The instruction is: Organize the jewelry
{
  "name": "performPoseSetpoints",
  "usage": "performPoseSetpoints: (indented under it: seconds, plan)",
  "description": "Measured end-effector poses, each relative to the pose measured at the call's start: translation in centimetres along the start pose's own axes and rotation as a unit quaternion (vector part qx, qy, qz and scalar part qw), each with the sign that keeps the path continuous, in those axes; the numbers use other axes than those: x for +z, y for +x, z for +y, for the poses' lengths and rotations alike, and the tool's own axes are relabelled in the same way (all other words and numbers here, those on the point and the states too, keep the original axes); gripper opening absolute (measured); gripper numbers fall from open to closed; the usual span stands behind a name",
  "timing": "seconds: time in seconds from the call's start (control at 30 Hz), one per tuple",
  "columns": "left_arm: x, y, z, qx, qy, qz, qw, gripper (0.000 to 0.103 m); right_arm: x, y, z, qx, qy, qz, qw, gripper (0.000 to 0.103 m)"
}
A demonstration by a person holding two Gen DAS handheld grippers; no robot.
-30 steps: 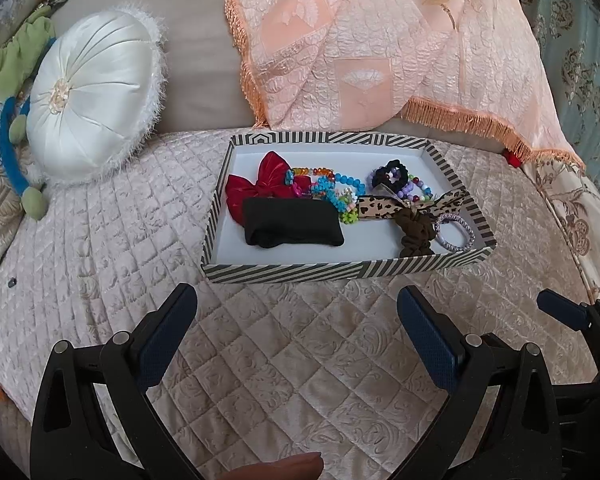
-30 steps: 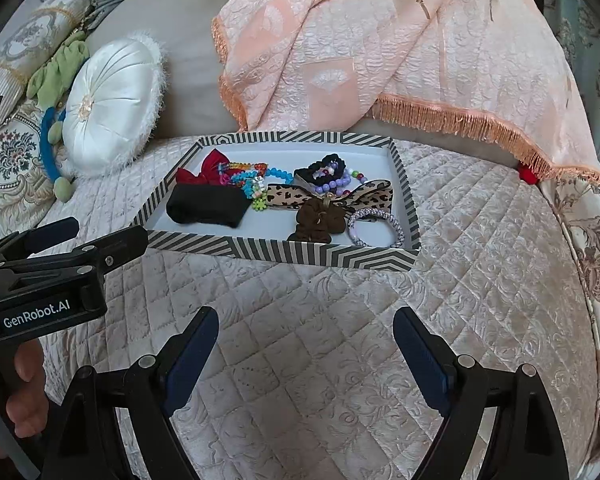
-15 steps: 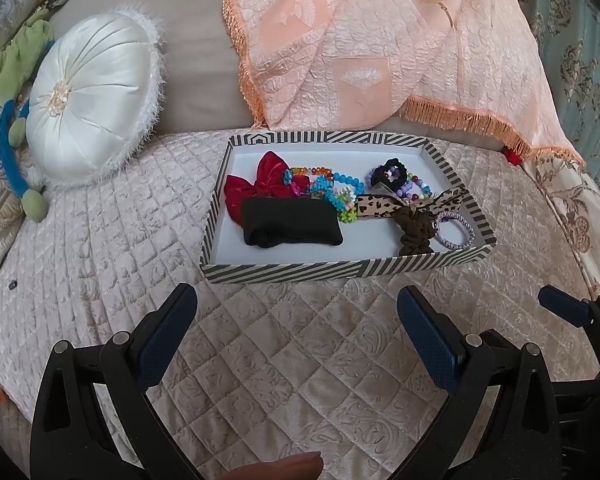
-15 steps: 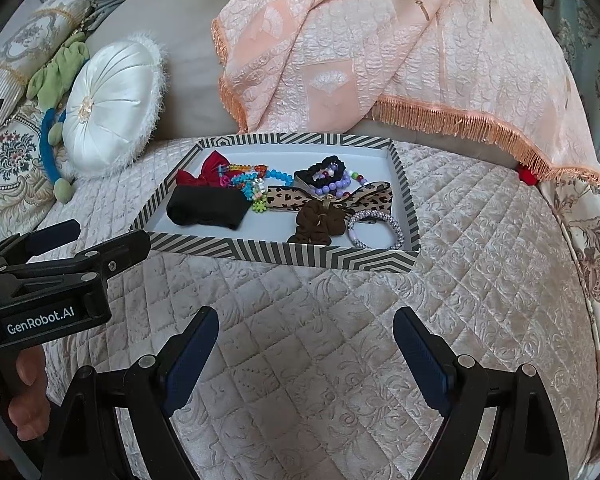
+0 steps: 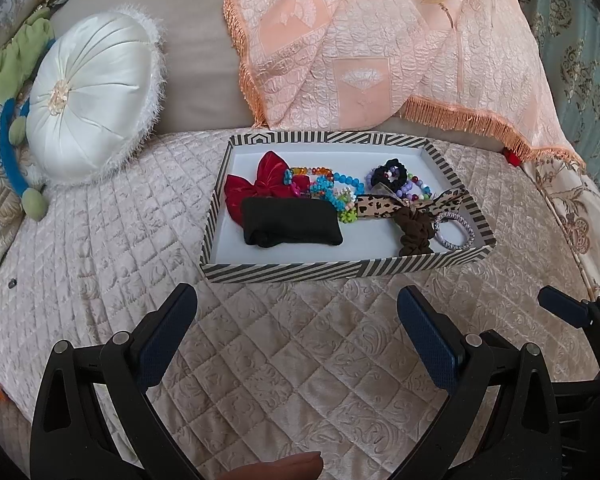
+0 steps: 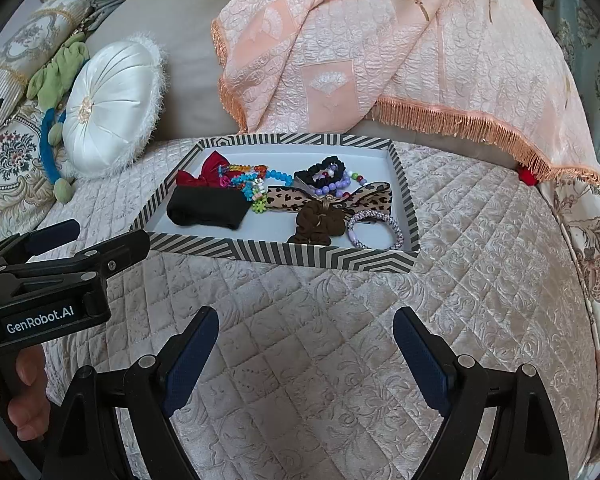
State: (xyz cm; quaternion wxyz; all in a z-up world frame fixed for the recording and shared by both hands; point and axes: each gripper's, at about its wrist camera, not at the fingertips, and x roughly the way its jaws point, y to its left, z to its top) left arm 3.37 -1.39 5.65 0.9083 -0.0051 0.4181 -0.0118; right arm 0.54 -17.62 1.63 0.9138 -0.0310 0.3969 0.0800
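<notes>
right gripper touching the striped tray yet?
Apart. The right wrist view shows bare quilt between the right gripper, jaws wide, and the striped tray.

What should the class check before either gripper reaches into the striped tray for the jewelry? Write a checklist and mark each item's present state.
1. Left gripper open, nothing between its jaws: ok.
2. Right gripper open and empty: ok.
3. Tray flat on the quilt, its near wall facing both grippers: ok.
4. Path to the tray free of clutter: ok.
5. Silver bracelet lying apart, easy to pick: ok.
6. Bead strands separate from the red bow: not ok, they overlap.
</notes>
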Motion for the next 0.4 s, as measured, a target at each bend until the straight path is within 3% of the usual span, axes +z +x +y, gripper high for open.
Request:
performPoseSetpoints:
  seconds: [0.4]
  plan:
    - [-0.01, -0.54, -0.08, 0.001, 0.000, -0.019, 0.9998, 0.101, 0.02, -0.15, -0.01, -0.001, 0.000, -0.001, 1.000, 0.087]
